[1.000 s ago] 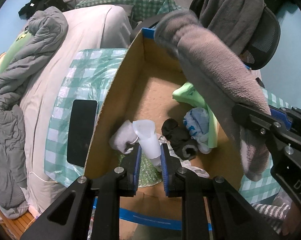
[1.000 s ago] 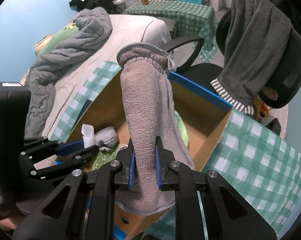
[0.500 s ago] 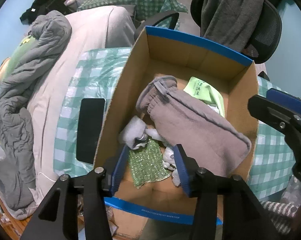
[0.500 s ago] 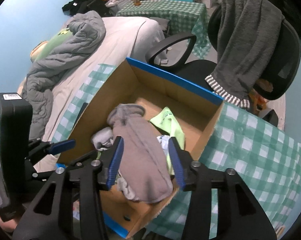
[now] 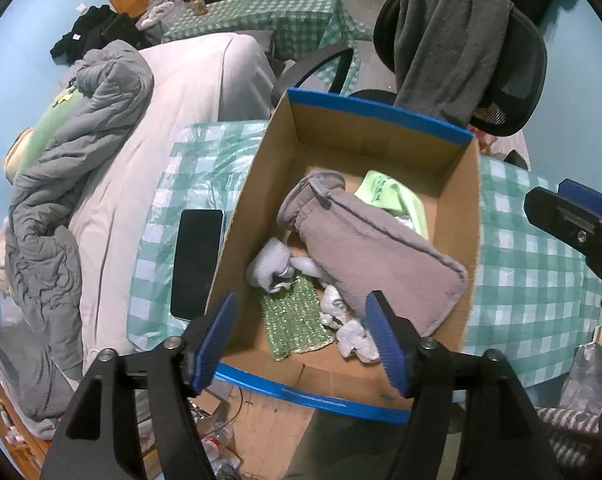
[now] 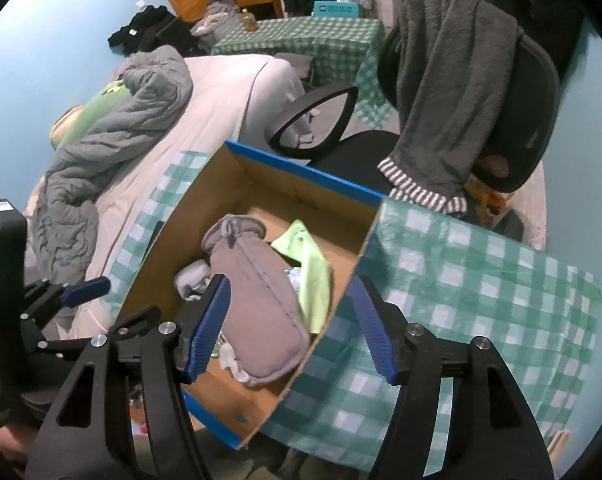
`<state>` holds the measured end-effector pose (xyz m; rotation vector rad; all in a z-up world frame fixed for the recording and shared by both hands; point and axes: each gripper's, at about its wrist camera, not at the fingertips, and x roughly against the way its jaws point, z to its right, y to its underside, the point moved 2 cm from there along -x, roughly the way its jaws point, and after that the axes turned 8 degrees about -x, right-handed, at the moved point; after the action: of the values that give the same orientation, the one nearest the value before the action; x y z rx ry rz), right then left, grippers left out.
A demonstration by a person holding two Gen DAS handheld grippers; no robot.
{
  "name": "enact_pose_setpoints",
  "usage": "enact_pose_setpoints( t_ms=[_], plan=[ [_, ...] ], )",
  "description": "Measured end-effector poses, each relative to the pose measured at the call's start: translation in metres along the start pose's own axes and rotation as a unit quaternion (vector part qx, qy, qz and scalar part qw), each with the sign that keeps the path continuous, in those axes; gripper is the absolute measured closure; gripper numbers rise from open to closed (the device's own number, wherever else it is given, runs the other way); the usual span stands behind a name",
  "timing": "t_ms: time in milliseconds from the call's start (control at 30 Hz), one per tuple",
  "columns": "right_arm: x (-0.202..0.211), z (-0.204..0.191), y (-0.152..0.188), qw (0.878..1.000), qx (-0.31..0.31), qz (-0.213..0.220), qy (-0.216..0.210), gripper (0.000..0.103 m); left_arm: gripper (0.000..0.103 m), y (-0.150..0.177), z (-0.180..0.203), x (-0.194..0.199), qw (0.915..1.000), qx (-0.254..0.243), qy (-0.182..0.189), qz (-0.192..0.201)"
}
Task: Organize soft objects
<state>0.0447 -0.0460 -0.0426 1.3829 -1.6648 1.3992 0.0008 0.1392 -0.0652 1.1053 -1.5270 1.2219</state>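
1. The cardboard box point(image 5: 353, 148) with blue-taped rims sits on a counter point(image 5: 533, 276) covered in a green-and-white checked cloth.
2. A grey fleece mitten point(image 5: 377, 256) lies diagonally inside the box, cuff toward the far wall, its closed end resting against the near right wall.
3. A light green cloth point(image 5: 397, 196) lies just beside the mitten on its right, partly under it.
4. A small pale grey sock point(image 5: 269, 264) sits at the mitten's left, and a sparkly green cloth point(image 5: 293, 320) lies flat on the box floor near the front, beside crumpled white pieces point(image 5: 353, 338).
5. The left gripper point(image 5: 301, 336) hovers over the front edge of the box, jaws spread wide and holding nothing.
6. The right gripper point(image 6: 289, 326) hangs above the right side of the box, jaws also wide apart and empty.
7. A black phone point(image 5: 197, 264) lies on the cloth just left of the box.
8. A grey towel point(image 6: 449, 92) drapes over the black office chair point(image 6: 533, 92) behind the box.
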Motion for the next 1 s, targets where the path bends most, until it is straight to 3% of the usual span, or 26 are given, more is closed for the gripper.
enact_pose_setpoints(
  t_ms=[300, 500, 1000],
  plan=[
    [0.035, 0.015, 0.003, 0.999, 0.013, 0.035, 0.012, 0.038, 0.028, -0.004, 0.009, 0.029, 0.9997, 0.006, 0.003, 0.024],
    [0.053, 0.024, 0.006, 0.998, 0.023, 0.055, 0.023, 0.038, 0.017, -0.002, 0.019, 0.038, 0.9994, 0.01, 0.016, 0.03],
    [0.079, 0.052, 0.009, 0.997, 0.016, 0.071, 0.024, 0.038, 0.017, -0.006, 0.039, 0.058, 0.9992, 0.015, -0.006, 0.036]
  ],
)
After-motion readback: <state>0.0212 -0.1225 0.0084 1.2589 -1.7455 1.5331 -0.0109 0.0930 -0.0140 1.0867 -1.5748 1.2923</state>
